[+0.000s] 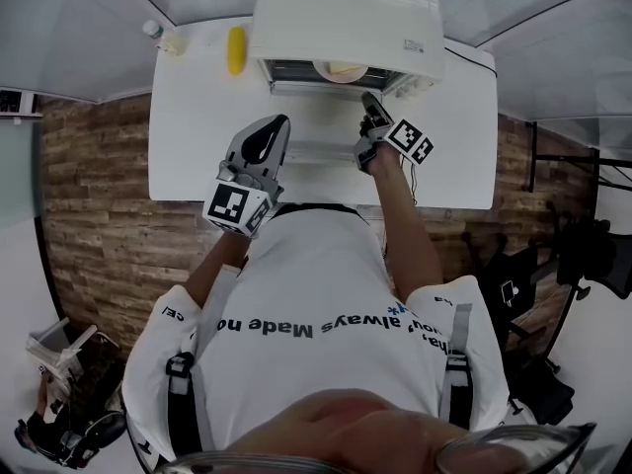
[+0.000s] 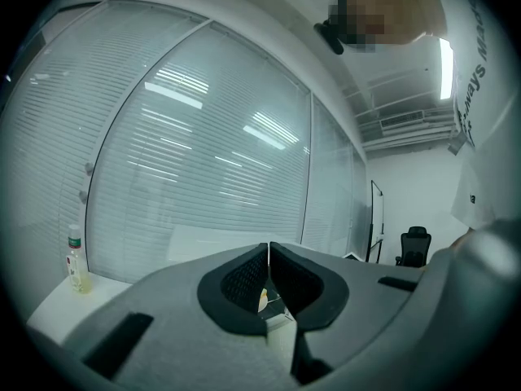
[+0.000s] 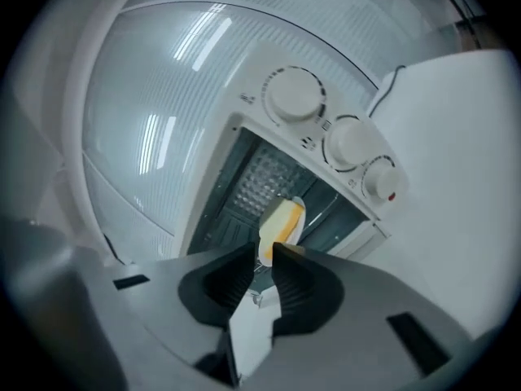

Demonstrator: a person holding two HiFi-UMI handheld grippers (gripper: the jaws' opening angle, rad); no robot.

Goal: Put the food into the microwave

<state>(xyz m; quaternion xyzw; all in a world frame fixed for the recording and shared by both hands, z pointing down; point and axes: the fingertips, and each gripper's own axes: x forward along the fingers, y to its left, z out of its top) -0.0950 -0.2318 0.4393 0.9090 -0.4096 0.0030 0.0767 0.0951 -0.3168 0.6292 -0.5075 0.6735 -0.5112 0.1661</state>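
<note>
The white microwave (image 1: 346, 13) stands at the table's far edge with its cavity open. Inside it rests a white plate with yellow food (image 1: 341, 69), which also shows just past my right jaws as the plate with food (image 3: 281, 222). My right gripper (image 1: 369, 99) hovers in front of the opening, a little right of centre. The right gripper (image 3: 263, 251) is open by a narrow gap and holds nothing. My left gripper (image 1: 280, 119) is raised above the table, left of the opening. Its own view faces window blinds, where the left gripper (image 2: 269, 247) is shut and empty.
A yellow, banana-like item (image 1: 236, 49) lies on the white table (image 1: 197, 136) left of the microwave. A small bottle (image 1: 158, 33) stands at the far-left corner. Three knobs (image 3: 295, 94) sit beside the cavity. An office chair (image 2: 415, 247) stands off in the room.
</note>
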